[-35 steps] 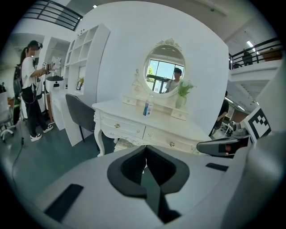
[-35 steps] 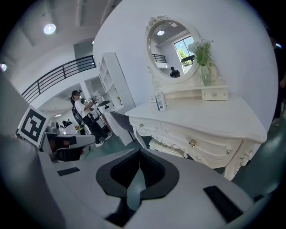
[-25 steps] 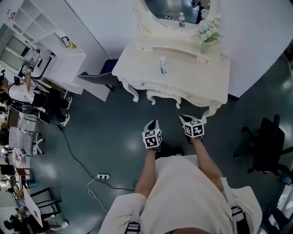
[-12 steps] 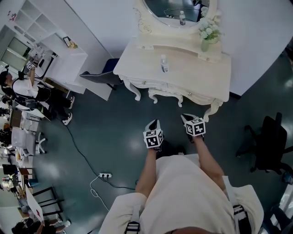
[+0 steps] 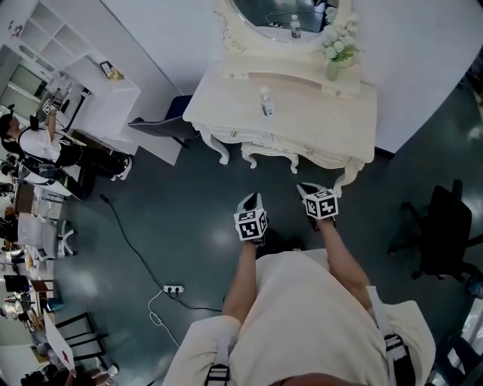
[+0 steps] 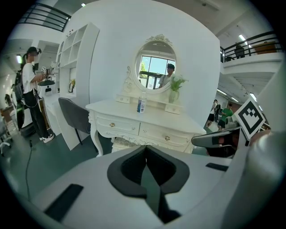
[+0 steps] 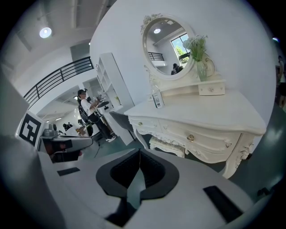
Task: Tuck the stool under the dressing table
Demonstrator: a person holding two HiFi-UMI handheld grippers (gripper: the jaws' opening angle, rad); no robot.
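Note:
The cream dressing table (image 5: 317,124) stands against the white wall, with its drawers facing me. The pale carved stool (image 6: 121,144) sits under it between the legs; it also shows in the right gripper view (image 7: 166,146), and only its front edge (image 5: 266,160) shows from above. My left gripper (image 5: 252,202) and right gripper (image 5: 308,191) hover side by side over the dark floor, a short way in front of the table. Both are shut with nothing between their fingertips, and neither touches the stool. Each shows in the other's view: the right gripper (image 6: 218,139), the left gripper (image 7: 67,143).
A bottle (image 5: 265,102), a vase of flowers (image 5: 333,53) and an oval mirror (image 5: 290,15) are on the table. A grey chair (image 5: 160,128) stands to its left, a black office chair (image 5: 438,237) at right. A power strip (image 5: 173,289) with cable lies on the floor. A person (image 5: 41,147) stands far left.
The two grippers stay shut and hold nearly the same place in front of the table. The head view shifted slightly, and the person at far left moved a little.

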